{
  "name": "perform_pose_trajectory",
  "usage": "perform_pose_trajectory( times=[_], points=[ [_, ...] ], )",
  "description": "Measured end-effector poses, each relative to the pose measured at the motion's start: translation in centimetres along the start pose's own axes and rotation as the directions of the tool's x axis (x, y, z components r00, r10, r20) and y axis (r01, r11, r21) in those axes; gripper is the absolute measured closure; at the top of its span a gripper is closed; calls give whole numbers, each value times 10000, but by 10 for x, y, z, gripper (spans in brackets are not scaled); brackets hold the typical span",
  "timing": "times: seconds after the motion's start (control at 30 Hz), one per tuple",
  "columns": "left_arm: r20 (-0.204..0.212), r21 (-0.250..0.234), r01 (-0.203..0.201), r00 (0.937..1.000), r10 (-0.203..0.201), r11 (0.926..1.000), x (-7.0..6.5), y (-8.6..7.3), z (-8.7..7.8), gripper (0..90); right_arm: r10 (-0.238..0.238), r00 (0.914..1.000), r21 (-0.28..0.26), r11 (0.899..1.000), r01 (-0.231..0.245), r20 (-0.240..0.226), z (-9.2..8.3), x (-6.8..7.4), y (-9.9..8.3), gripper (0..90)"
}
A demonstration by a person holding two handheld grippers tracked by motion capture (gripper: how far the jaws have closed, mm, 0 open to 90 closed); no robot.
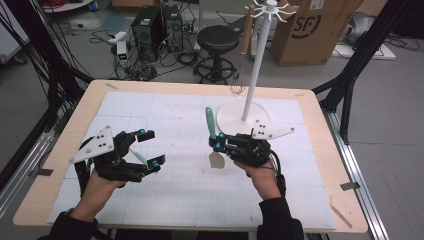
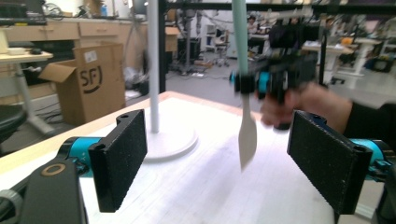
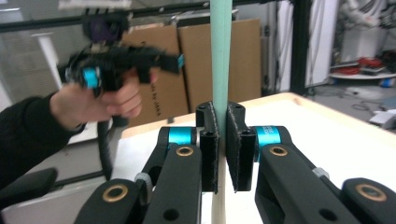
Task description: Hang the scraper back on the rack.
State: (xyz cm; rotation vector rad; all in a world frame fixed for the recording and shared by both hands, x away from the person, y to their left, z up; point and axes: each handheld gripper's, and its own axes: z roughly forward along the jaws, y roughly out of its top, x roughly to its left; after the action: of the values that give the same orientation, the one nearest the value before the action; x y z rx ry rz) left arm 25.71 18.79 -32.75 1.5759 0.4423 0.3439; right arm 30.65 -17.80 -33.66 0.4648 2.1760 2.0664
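A spatula [image 1: 211, 121] with a mint-green handle and a pale blade stands upright over the middle of the white mat. My right gripper [image 1: 218, 144] is shut on it just above the blade. The right gripper view has the pads [image 3: 209, 144] pressed on the green handle [image 3: 221, 56]. My left gripper [image 1: 150, 150] is a little to the left of it, open, with nothing between its pads [image 2: 119, 156]. Looking along it, I see the spatula blade [image 2: 247, 137] hanging beyond its jaws under the right gripper [image 2: 254, 84]. A white hook stand [image 1: 254, 70] rises behind.
A whisk [image 1: 241, 75] with a wooden handle hangs from the stand's hooks, over the table's far edge. The stand's round base [image 1: 235, 116] sits just behind the right gripper. A stool [image 1: 217, 40], a cardboard box [image 1: 312, 30] and computer towers [image 1: 150, 27] are on the floor beyond.
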Motion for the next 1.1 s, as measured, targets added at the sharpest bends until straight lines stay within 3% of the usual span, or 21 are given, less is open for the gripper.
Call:
perform_pose_trajectory(
  times=[0.57,1.1],
  points=[
    [-1017,177,-24,9948,41,9998,12,-26,-34,204,219,9897,-862,9962,-97,1414,-31,-48,60,845],
    [-1117,229,-207,9935,232,9995,8,-26,-40,204,449,9793,-1548,9878,-141,1975,-47,-81,101,845]
  ],
)
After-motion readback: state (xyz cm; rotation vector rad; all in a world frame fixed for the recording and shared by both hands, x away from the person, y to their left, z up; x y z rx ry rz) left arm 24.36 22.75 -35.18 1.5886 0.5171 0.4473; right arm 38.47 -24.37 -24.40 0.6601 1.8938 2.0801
